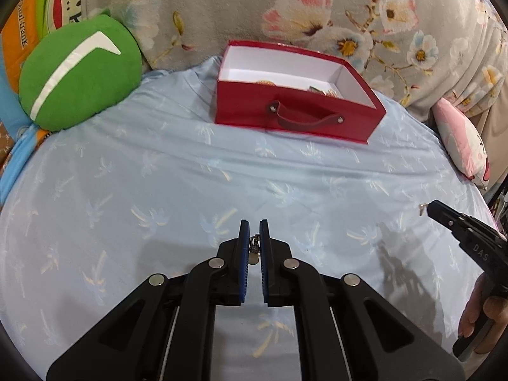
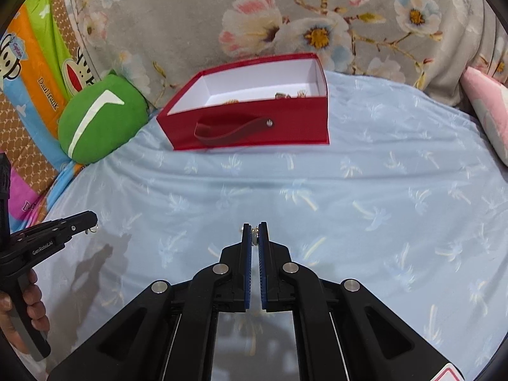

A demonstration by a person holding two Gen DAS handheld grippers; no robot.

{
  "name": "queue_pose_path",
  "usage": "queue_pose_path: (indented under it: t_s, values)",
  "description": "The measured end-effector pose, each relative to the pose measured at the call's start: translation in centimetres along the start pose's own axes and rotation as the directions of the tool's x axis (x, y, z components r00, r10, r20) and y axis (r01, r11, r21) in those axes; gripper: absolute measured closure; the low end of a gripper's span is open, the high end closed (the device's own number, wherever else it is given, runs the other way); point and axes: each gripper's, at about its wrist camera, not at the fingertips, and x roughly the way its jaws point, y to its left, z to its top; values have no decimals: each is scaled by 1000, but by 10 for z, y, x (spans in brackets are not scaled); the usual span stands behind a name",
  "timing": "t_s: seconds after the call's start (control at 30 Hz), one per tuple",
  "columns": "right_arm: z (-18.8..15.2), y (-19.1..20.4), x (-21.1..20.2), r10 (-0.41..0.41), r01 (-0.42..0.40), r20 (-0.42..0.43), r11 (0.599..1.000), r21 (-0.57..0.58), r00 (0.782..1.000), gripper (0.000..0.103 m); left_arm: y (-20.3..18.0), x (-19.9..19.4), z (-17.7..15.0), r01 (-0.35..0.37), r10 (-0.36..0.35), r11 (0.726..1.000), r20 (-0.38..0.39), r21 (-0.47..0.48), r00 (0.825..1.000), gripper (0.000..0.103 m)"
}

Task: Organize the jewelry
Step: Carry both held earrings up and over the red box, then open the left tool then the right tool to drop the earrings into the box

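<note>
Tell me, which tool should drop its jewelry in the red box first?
Probably the left tool. The red box sits almost straight ahead of it, while it lies ahead and a bit to the left of the right tool. Both already pinch a small piece, so it's close.

Even indoor light; soft gripper shadows fall on the blue bedsheet [image 1: 190,174] nearby. Fisheye bends the edges, black corners vignette, and the far red box [image 1: 295,114] looks slightly blurred.
</note>
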Motion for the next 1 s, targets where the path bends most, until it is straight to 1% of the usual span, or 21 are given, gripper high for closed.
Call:
queue_pose_path:
  t_s: [0.17,0.33,0.43,0.47,0.57,0.6,0.7,0.77,0.87,1.0]
  values:
    - [34,0,-8,6,-4,58,1000,-31,998,99,2,-8,30,-25,23,999,57,26,998,98]
    - [82,-1,-7,9,-1,125,998,-63,992,99,-5,-9,74,-49,39,996,125,71,991,98]
    - [116,-5,3,7,3,148,998,-69,989,99,-13,-4,107,-62,43,993,177,103,983,97]
    - [127,-7,8,12,-2,149,998,-67,989,99,-15,-1,116,-69,48,992,184,108,982,97]
    - [160,-11,28,20,-10,152,998,-66,988,99,-23,10,152,-55,29,991,209,119,977,97]
    - [171,-13,36,20,-11,151,998,-65,988,99,-26,16,166,-47,19,991,223,122,975,97]
    - [199,-19,64,36,-31,130,999,-43,991,99,-33,38,203,-18,-8,993,222,116,975,97]
    - [213,-23,87,44,-41,111,999,-27,993,99,-40,54,222,-23,-7,992,241,121,970,97]
    - [225,-24,120,39,-37,84,999,-29,996,99,-47,84,246,-7,-24,992,251,123,968,97]
    - [229,-23,165,12,-10,46,998,-55,999,99,-50,135,268,-20,-1,995,205,103,979,97]
